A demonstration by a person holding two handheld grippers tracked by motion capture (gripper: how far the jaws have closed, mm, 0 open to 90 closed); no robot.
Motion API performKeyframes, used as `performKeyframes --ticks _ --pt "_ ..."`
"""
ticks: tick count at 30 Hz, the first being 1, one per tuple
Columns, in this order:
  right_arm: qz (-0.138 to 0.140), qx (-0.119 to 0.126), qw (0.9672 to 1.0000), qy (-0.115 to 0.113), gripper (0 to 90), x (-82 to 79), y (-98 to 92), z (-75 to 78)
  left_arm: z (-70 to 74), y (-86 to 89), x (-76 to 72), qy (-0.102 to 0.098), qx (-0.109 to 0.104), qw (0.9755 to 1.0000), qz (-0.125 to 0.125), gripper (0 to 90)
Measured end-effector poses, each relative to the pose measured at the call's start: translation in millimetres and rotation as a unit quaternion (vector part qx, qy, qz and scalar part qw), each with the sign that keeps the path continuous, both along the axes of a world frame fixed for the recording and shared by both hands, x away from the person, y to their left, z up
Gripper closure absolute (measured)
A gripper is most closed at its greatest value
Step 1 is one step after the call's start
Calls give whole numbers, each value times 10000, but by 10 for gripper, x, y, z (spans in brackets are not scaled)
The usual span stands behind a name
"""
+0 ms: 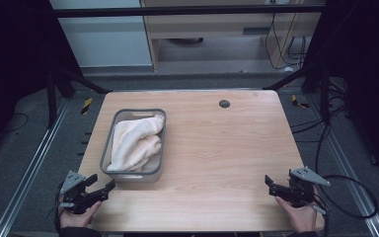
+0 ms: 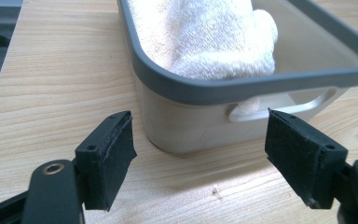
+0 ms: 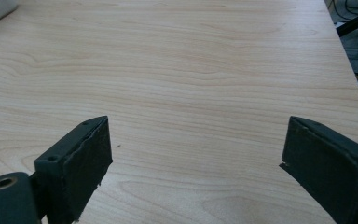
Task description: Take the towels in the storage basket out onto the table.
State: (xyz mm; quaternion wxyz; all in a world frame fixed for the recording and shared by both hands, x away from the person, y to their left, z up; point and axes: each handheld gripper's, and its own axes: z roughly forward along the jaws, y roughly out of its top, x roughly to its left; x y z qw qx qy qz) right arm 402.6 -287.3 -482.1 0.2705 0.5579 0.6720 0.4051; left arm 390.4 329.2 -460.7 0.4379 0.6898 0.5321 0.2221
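High view: both grippers, left (image 1: 100,186) and right (image 1: 271,184), spread empty; approach towel (image 1: 135,143) in basket (image 1: 107,143) squarely.

towel (image 2: 214,42) and bin (image 2: 242,84) cut off at frame top; bin's far end hidden.

Black two-jaw grippers; grey triangular plates; trailing black cables; dark sleeves

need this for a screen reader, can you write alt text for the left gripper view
A grey-rimmed plastic bin holding a bunched cream towel sits on a light wooden table, seen close from the left gripper. Its two black padded jaws stand wide apart in the foreground, holding nothing, aimed at the bin's near end with its handle slot.
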Motion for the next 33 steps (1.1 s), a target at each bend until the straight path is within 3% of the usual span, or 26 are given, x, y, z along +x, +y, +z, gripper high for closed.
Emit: performKeyframes --ticks 13,33 --pt "124 -380 9992 65 91 -8 53 -46 290 64 1 -164 -174 9996 149 273" --pt "245 -484 9984 147 108 -28 98 -64 659 -80 214 -264 7 9992 -298 266"
